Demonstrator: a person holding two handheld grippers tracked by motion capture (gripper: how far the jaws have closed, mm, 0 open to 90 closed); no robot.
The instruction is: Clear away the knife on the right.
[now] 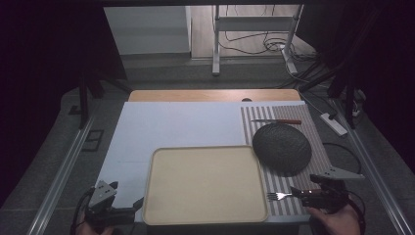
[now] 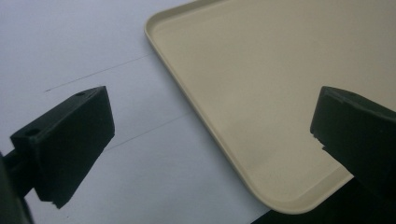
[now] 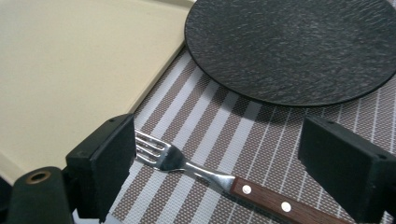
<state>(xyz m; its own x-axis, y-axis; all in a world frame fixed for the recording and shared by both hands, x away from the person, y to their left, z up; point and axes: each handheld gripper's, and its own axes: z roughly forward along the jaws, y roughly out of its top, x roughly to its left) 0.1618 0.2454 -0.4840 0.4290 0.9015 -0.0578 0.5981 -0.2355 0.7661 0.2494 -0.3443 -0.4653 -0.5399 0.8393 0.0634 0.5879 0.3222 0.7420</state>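
The fork (image 3: 196,170) lies flat on the striped placemat (image 3: 261,135), just beside the near right corner of the beige tray (image 1: 205,183). Its long axis runs roughly parallel to the tray's near edge: in the high view the tines point toward the tray and the wooden handle, with two rivets, runs away from it to the right.

The right claw (image 3: 219,163) stands released and wide, its jaws straddling the fork without pressing on it; in the right gripper view one jaw stands at the tine tips and the other is well off beside the handle. The end of the handle is cut off by the bottom edge of that view, and in the high view the handle is hard to tell from the dark claw above it.

The left claw (image 2: 210,140) is also released, with nothing between its jaws, at the tray's near left corner; one jaw hangs over the white surface (image 2: 93,46), the other over the tray's inside.

Beyond the fork, right of the tray, a dark round plate (image 1: 281,147) rests on the placemat. Farther still lies a knife (image 1: 276,121), small and dim, its blade pointing left.
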